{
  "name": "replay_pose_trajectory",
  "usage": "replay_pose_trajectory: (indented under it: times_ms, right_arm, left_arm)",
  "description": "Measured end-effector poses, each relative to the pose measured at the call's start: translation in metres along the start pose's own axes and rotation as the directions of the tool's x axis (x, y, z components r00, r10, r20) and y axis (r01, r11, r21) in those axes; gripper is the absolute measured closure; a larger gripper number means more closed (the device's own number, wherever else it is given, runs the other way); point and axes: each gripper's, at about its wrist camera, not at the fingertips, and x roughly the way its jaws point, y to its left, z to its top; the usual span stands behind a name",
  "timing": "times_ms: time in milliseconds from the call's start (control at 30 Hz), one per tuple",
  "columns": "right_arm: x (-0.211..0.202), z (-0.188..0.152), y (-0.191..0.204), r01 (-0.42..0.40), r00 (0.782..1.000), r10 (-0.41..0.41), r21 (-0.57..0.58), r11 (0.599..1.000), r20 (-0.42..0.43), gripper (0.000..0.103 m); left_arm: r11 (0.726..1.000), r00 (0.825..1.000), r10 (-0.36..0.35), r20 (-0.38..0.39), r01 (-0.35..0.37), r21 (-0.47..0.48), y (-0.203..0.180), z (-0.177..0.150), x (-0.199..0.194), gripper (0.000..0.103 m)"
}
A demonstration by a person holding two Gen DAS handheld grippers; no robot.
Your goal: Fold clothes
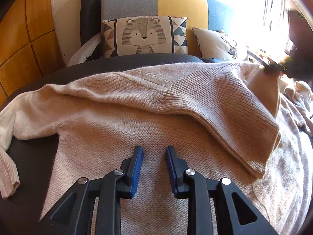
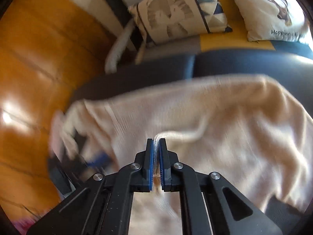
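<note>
A beige knit sweater (image 1: 121, 121) lies spread on a dark round table (image 1: 29, 156). One ribbed sleeve (image 1: 225, 113) is lifted and folded across the body, pulled up at the far right. My left gripper (image 1: 154, 150) is open and empty, just above the sweater's body. My right gripper (image 2: 156, 143) is shut on a fold of the sweater (image 2: 215, 117), lifting it; this view is motion-blurred. The right gripper also shows in the left wrist view (image 1: 281, 68) as a dark shape at the sleeve's top. The other sleeve (image 1: 7, 172) hangs over the left edge.
A sofa (image 1: 182, 2) with a tiger cushion (image 1: 144, 35) and a white cushion (image 1: 215, 43) stands behind the table. Orange wood floor (image 2: 39, 58) lies to the left. Bright window light comes from the right.
</note>
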Motion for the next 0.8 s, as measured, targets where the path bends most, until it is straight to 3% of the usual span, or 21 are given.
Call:
replay_pose_trajectory:
  times_ms: [133, 200, 333, 500, 600, 633, 700, 733, 800]
  right_arm:
    - [0.008, 0.056, 0.000, -0.102, 0.988, 0.080, 0.164, 0.981, 0.133, 0.098]
    - [0.012, 0.083, -0.005, -0.122, 0.979, 0.079, 0.228, 0.966, 0.190, 0.098]
    - [0.026, 0.125, -0.024, -0.104, 0.962, 0.009, 0.337, 0.936, 0.271, 0.098]
    - [0.043, 0.133, -0.058, -0.050, 0.956, -0.085, 0.442, 0.896, 0.282, 0.098]
    - [0.053, 0.137, -0.083, -0.101, 0.952, -0.056, 0.482, 0.870, 0.301, 0.092]
    - [0.050, 0.138, -0.087, -0.096, 0.952, -0.061, 0.483, 0.870, 0.300, 0.081]
    - [0.041, 0.140, -0.085, -0.055, 0.945, -0.097, 0.445, 0.894, 0.312, 0.066]
    - [0.032, 0.138, -0.081, -0.032, 0.934, -0.118, 0.407, 0.913, 0.339, 0.061]
    - [0.019, 0.127, -0.066, 0.001, 0.931, -0.111, 0.303, 0.953, 0.347, 0.057]
  left_arm:
    - [1.000, 1.000, -0.009, 0.009, 0.010, -0.021, 0.001, -0.002, -0.001, 0.077]
    - [0.999, 1.000, -0.024, 0.015, 0.024, -0.035, 0.003, -0.003, -0.001, 0.077]
    - [0.998, 0.999, -0.041, 0.025, 0.042, -0.048, 0.006, -0.006, 0.001, 0.077]
    - [0.998, 0.998, -0.044, 0.039, 0.046, -0.052, 0.005, -0.009, 0.003, 0.077]
    - [0.997, 0.998, -0.047, 0.046, 0.049, -0.056, 0.004, -0.011, 0.005, 0.077]
    - [0.997, 0.998, -0.051, 0.049, 0.054, -0.059, 0.005, -0.012, 0.005, 0.077]
    - [0.996, 0.997, -0.060, 0.050, 0.064, -0.067, 0.006, -0.013, 0.006, 0.077]
    - [0.995, 0.997, -0.064, 0.051, 0.067, -0.070, 0.007, -0.014, 0.006, 0.077]
    - [0.995, 0.996, -0.067, 0.053, 0.071, -0.072, 0.007, -0.015, 0.006, 0.077]
